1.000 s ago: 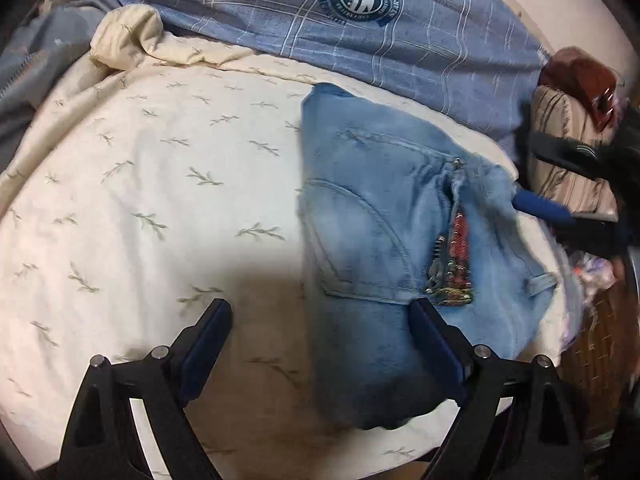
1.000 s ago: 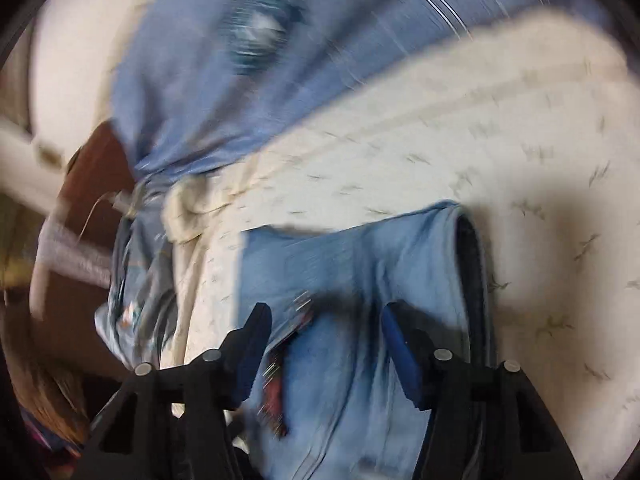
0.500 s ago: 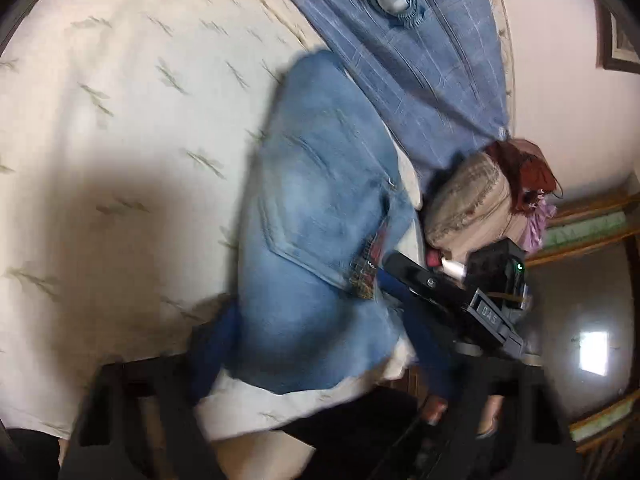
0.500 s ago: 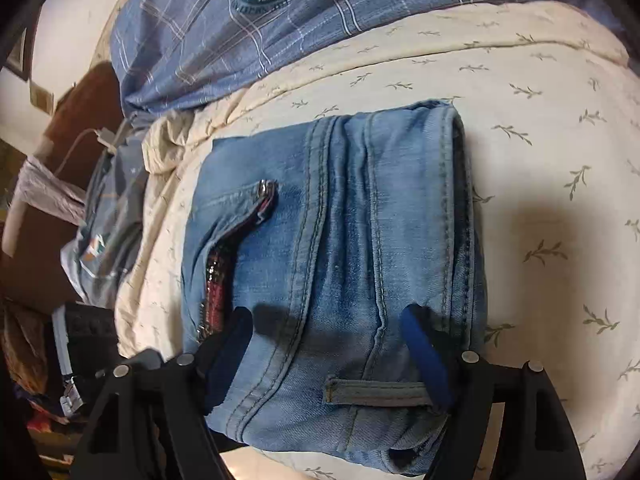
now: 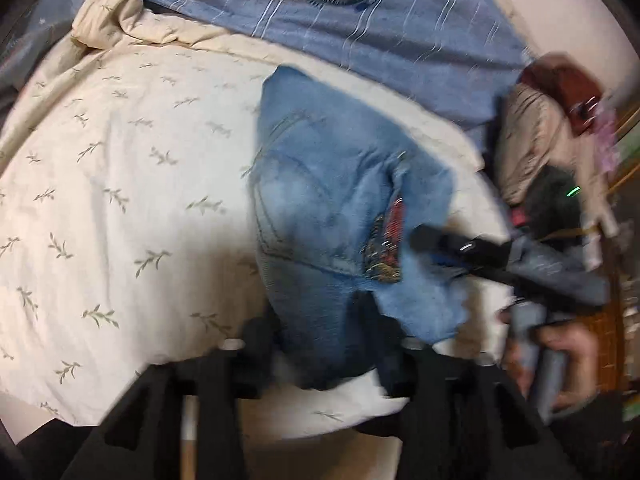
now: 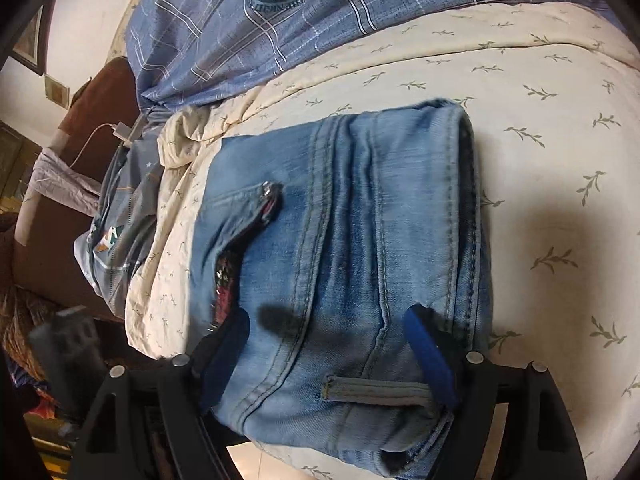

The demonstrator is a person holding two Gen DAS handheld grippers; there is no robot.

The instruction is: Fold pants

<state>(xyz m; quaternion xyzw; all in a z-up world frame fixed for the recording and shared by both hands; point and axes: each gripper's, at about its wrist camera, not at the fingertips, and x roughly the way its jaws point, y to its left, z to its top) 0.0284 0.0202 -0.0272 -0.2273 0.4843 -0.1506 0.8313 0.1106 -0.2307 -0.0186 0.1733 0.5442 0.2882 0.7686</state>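
Note:
Folded blue jeans (image 5: 320, 208) lie on the cream leaf-print sheet (image 5: 120, 200) near the bed's front edge. In the blurred left wrist view my left gripper (image 5: 320, 340) has the near end of the jeans between its fingers; its jaws are closing and the denim fills the gap. A black finger (image 5: 460, 246) of the right gripper reaches over the jeans' right side, and a hand (image 5: 568, 360) holds that tool. In the right wrist view the jeans (image 6: 360, 220) show a zipper pocket and a belt loop. My right gripper (image 6: 326, 348) stands open, straddling their near end.
A blue plaid quilt (image 6: 260, 20) with a round crest covers the back of the bed. Brown furniture with a white charger cable (image 6: 100, 132) stands left in the right wrist view. Piled clothes and a bag (image 5: 540, 140) sit beyond the bed's right edge.
My left gripper narrowed from wide open onto the near end of the jeans, and its view swung away and back. My right gripper sank closer to the jeans and widened.

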